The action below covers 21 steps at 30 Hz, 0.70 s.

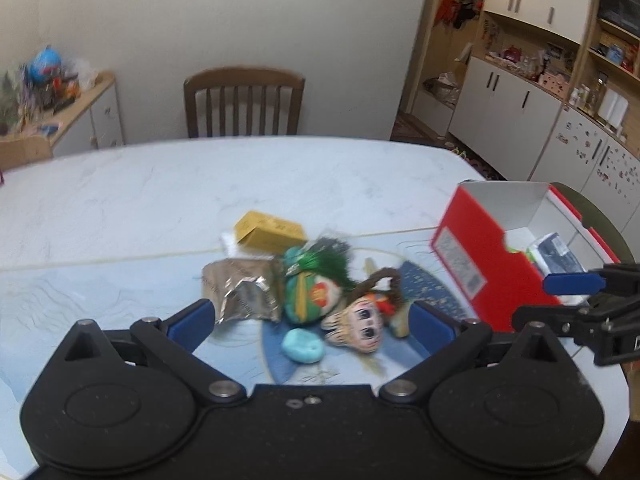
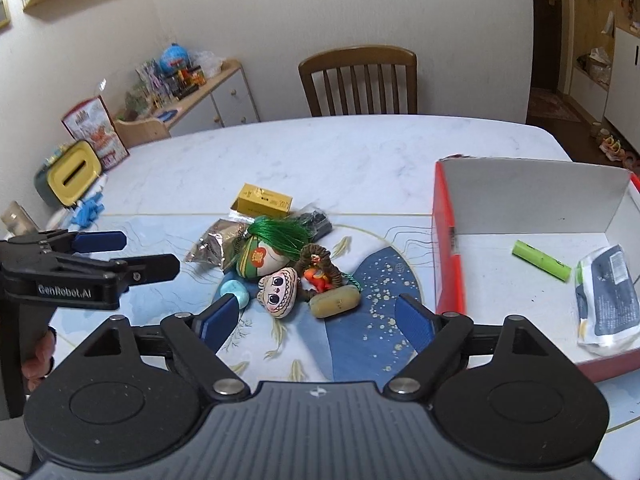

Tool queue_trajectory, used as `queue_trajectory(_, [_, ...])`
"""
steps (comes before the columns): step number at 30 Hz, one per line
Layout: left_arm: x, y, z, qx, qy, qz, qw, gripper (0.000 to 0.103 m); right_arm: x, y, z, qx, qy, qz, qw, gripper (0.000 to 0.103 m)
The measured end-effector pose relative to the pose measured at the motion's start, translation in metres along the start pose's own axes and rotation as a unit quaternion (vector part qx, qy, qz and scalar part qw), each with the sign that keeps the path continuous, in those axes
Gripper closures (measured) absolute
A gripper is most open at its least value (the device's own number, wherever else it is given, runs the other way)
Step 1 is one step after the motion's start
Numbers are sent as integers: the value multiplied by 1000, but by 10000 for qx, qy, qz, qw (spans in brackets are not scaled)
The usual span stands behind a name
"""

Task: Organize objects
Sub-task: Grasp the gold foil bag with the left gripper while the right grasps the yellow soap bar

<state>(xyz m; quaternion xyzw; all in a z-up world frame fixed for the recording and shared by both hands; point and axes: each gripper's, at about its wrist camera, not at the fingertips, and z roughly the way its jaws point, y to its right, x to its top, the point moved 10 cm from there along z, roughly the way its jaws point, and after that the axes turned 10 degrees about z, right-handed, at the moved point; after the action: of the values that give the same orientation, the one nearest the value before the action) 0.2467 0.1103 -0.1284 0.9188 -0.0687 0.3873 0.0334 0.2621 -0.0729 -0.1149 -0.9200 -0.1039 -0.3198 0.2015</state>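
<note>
A heap of small things lies mid-table: a yellow box [image 1: 270, 230] [image 2: 262, 200], a foil packet [image 1: 244, 290] [image 2: 218, 242], a green tasselled pouch [image 1: 312, 292] [image 2: 268, 254], a face-shaped charm [image 1: 356, 326] [image 2: 280, 290], a turquoise stone [image 1: 302, 346] [image 2: 234, 292], a tan oblong piece [image 2: 334, 300] and a brown wreath charm [image 2: 318, 268]. The red box [image 1: 500, 248] [image 2: 446, 240] at the right holds a green tube [image 2: 542, 260] and a white-and-dark packet [image 2: 608, 304]. My left gripper [image 1: 310, 322] [image 2: 132, 254] hangs open just short of the heap. My right gripper [image 2: 316, 316] [image 1: 548, 300] is open too, nothing between its fingers.
A wooden chair [image 2: 358, 80] stands at the table's far side. A yellow-lidded container [image 2: 72, 172] and a blue crumpled item [image 2: 88, 210] sit near the left table edge. A cluttered low cabinet [image 2: 188, 84] stands along the left wall, and shelving [image 1: 540, 60] at the right.
</note>
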Motion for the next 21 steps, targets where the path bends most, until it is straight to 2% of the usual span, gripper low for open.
queue_trajectory(6, [1,-34,26,84,-150,-291,9994,0,-2,-12,33,-300,-53,-175,9994,18])
queue_trajectory(13, [3,-55,69,87,-403,-308,9987,0,-8,-7,71,-611,-304,-150,9976,18])
queue_trajectory(21, [1,-75,110,353,-708,-288,9964,0,-13,-3,99,-764,-540,-196,9954,18])
